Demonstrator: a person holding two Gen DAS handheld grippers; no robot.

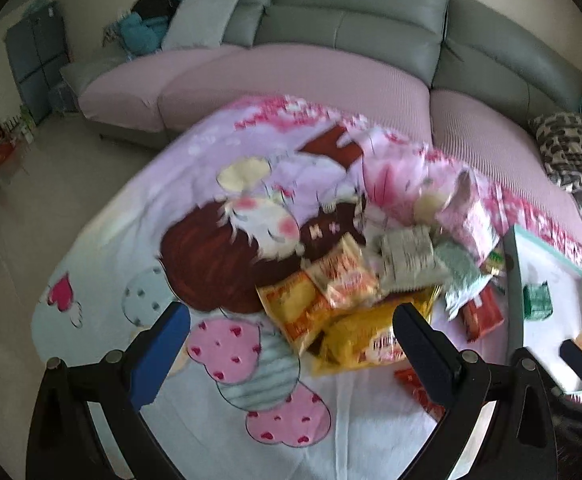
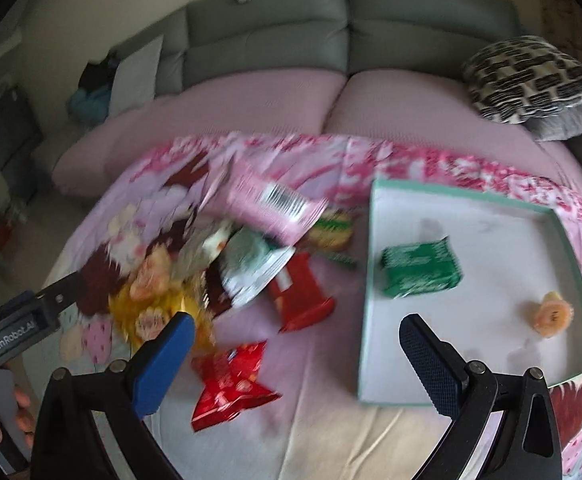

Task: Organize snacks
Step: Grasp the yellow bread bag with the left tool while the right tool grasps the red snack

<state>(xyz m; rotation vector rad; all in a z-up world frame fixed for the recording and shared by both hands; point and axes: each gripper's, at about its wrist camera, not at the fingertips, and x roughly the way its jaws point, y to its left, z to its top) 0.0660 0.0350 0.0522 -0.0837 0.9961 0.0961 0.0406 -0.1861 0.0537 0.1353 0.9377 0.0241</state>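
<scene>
A heap of snack packets lies on a cartoon-print blanket: yellow-orange packets [image 1: 315, 308], a grey-white packet [image 1: 409, 258], a pink packet [image 2: 275, 204], a red packet [image 2: 301, 296] and a red star-print packet [image 2: 231, 384]. A teal-rimmed white tray [image 2: 371, 280] at the right holds a green packet [image 2: 421, 268] and a small orange sweet [image 2: 551, 314]. My left gripper [image 1: 291, 332] is open and empty, hovering over the yellow packets. My right gripper [image 2: 297, 344] is open and empty, above the red star-print packet, left of the tray.
A grey sofa with pink seat covers [image 2: 291, 100] runs behind the blanket. A black-and-white patterned cushion [image 2: 531, 80] lies at the right. The left gripper's body [image 2: 15, 332] shows at the left edge of the right wrist view. Floor [image 1: 31, 184] lies to the left.
</scene>
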